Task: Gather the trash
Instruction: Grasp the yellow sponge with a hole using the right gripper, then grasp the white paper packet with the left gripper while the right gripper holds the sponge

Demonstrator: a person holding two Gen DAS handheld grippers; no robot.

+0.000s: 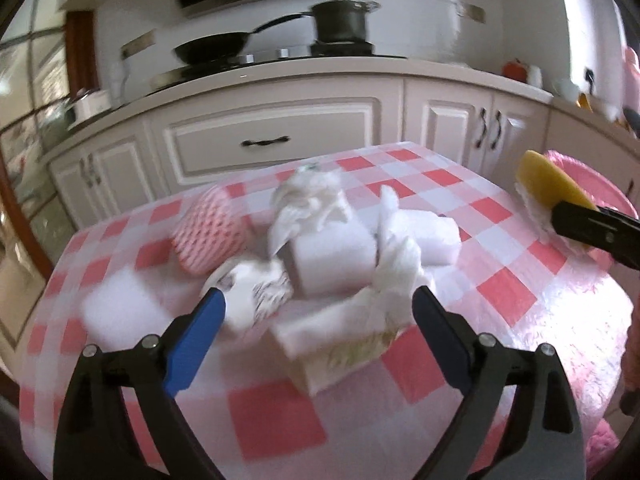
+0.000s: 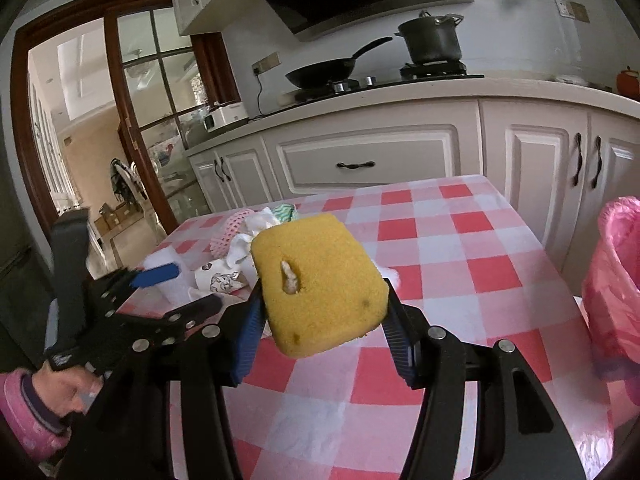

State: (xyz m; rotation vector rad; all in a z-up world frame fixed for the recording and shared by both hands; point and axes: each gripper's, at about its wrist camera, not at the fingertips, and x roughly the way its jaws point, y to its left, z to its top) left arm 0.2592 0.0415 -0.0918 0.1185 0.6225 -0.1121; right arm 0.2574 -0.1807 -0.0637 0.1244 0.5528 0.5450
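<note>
My right gripper (image 2: pixel 320 312) is shut on a yellow sponge (image 2: pixel 318 280) and holds it above the checked table, left of the pink-lined trash bin (image 2: pixel 616 280); the sponge (image 1: pixel 548 186) and bin (image 1: pixel 588 176) also show in the left wrist view. My left gripper (image 1: pixel 318 304) is open, low over a trash pile: white foam blocks (image 1: pixel 332 260), crumpled tissues (image 1: pixel 396 272), a crushed printed paper cup (image 1: pixel 260 296) and a pink foam net (image 1: pixel 210 236). The pile (image 2: pixel 236 252) lies at the table's far left in the right wrist view.
The table (image 2: pixel 460 264) has a red-and-white checked cloth. White kitchen cabinets (image 2: pixel 360 160) stand behind it, with a frying pan (image 2: pixel 324 70) and a pot (image 2: pixel 432 42) on the stove. A glass door (image 2: pixel 120 140) is at the left.
</note>
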